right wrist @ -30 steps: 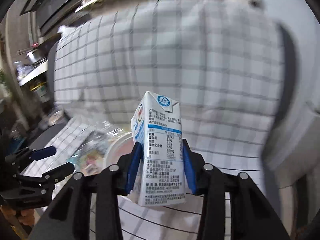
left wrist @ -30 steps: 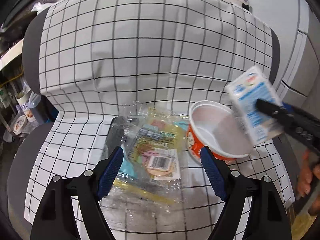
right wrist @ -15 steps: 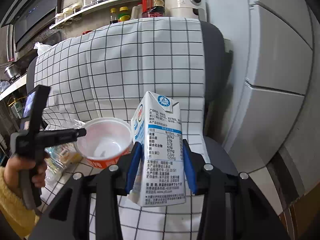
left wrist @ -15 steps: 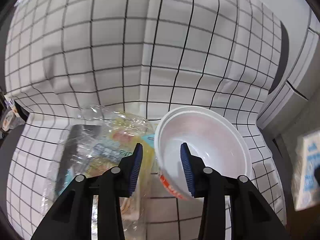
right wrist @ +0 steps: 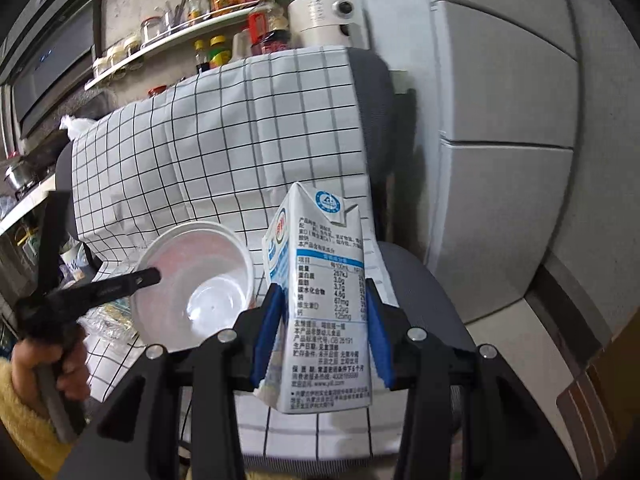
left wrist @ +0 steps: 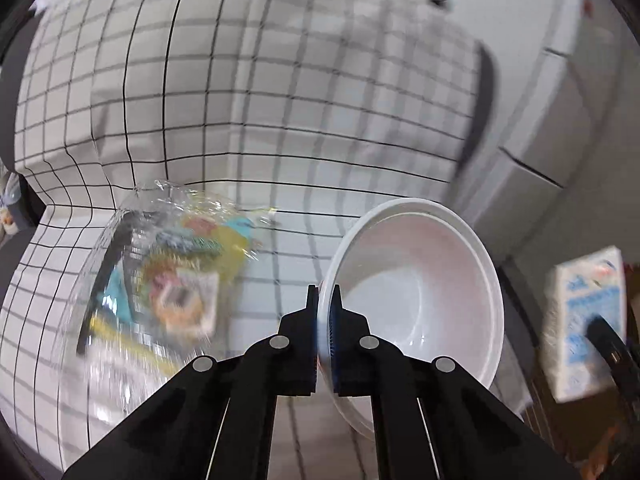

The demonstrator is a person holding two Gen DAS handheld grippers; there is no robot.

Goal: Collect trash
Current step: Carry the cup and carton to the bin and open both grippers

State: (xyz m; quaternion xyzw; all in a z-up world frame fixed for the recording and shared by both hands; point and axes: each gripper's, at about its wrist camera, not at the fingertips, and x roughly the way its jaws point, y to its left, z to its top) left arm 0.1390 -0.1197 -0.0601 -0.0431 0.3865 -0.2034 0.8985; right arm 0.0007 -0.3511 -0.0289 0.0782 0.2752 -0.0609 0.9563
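Observation:
My left gripper (left wrist: 324, 304) is shut on the rim of a white instant-noodle bowl (left wrist: 424, 292), which hangs tilted with its mouth toward me; the bowl (right wrist: 200, 284) and left gripper (right wrist: 148, 278) also show in the right wrist view. A crumpled clear plastic wrapper (left wrist: 160, 280) with colourful packaging lies on the checked cloth to the bowl's left. My right gripper (right wrist: 320, 296) is shut on an upright white-and-blue milk carton (right wrist: 324, 300), held to the right of the bowl; the carton (left wrist: 584, 320) appears at the right edge of the left wrist view.
A white cloth with black grid lines (right wrist: 224, 132) covers a grey chair's seat and back. A grey fridge (right wrist: 520, 120) stands right of the chair. Behind it a shelf (right wrist: 168, 36) carries bottles and jars, and a white appliance (right wrist: 324, 12) sits there. A hand in a yellow sleeve (right wrist: 44, 368) holds the left gripper.
My left gripper moved right from over the wrapper, closed on the bowl's rim and tilted the bowl up. My right gripper carried the carton away to the right.

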